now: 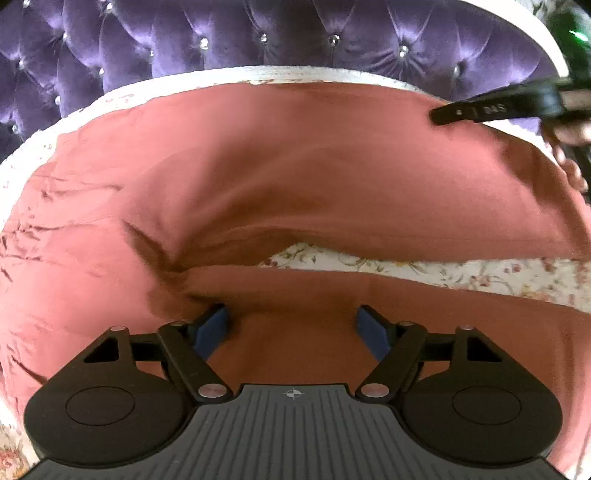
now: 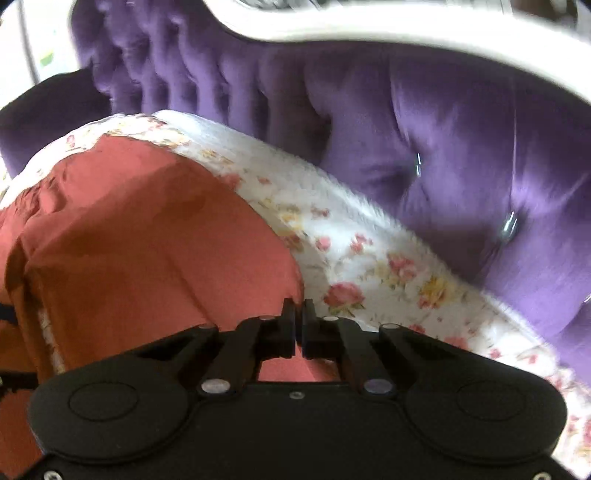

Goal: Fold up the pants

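Rust-red pants [image 1: 295, 177] lie spread across a floral bedsheet [image 2: 369, 258] toward the purple headboard [image 1: 258, 33]. The right gripper [image 2: 299, 314] is pinched closed on a leg's hem; the left gripper [image 1: 291, 325], spread wide, hovers empty over the near leg. The first fold seems underway; next, the left must grip cloth.

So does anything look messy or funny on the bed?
Yes. The rust-red cloth pants aren't flat: the fabric bunches into deep creases near the crotch, and the left end is wrinkled. The flowery white bedsheet shows between the legs.
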Demonstrator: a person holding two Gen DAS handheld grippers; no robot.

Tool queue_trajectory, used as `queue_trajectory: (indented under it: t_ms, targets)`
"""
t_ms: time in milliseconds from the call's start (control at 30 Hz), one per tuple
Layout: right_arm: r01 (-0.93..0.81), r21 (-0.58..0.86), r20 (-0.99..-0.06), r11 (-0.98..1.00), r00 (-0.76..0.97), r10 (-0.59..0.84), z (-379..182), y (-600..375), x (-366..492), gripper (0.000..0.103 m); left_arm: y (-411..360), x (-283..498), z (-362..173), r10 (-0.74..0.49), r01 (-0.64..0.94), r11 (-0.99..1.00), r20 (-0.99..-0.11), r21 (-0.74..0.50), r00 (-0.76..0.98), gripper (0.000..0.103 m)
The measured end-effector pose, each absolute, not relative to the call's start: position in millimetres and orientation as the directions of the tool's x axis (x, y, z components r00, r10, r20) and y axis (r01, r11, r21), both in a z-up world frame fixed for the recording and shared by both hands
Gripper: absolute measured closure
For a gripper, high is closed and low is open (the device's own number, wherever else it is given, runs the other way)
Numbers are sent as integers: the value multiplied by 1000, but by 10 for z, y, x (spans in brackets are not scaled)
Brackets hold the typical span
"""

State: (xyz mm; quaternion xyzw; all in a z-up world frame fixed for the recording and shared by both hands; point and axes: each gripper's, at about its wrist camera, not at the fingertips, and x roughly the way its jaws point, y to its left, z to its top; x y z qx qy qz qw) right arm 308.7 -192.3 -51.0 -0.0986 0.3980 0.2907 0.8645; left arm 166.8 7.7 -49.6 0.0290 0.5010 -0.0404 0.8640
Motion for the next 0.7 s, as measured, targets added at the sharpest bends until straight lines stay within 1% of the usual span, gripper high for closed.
queue_trajectory:
  t_ms: [133, 267, 367, 433, 500, 567, 633, 700]
  targets:
    - [-622, -23, -669, 782, 591, 451, -103, -1813, 2456, 95, 369, 1576, -252, -39, 47, 999, -842, -16, 538, 28]
    - [-668, -49, -626, 743, 600, 498, 70, -1593, 1768, 95, 611, 1613, 40, -32, 6, 999, -814, -35, 580, 28]
    - [-685, -63, -633, 726, 590, 502, 2, -1401, 1321, 95, 706, 1691, 230, -70, 5, 996, -793, -85, 606, 28]
    - [-700, -94, -645, 708, 584, 493, -148, -1259, 1107, 95, 709, 1782, 277, -101, 15, 993, -792, -116, 602, 28]
    - [-700, -81, -671, 710, 565, 480, -310, -1155, 1028, 95, 687, 1890, 239, -125, 16, 990, -808, -142, 576, 28]
    - [-697, -89, -675, 711, 567, 472, -417, -1123, 985, 95, 663, 1997, 166, -142, 11, 987, -828, -161, 543, 28]
    - [-690, -98, -681, 717, 571, 458, -477, -1104, 973, 95, 640, 2089, 85, -144, 3, 986, -845, -166, 515, 28]
    - [-680, -78, -679, 729, 572, 460, -475, -1122, 968, 95, 610, 2166, 26, -138, -8, 986, -856, -164, 498, 28]
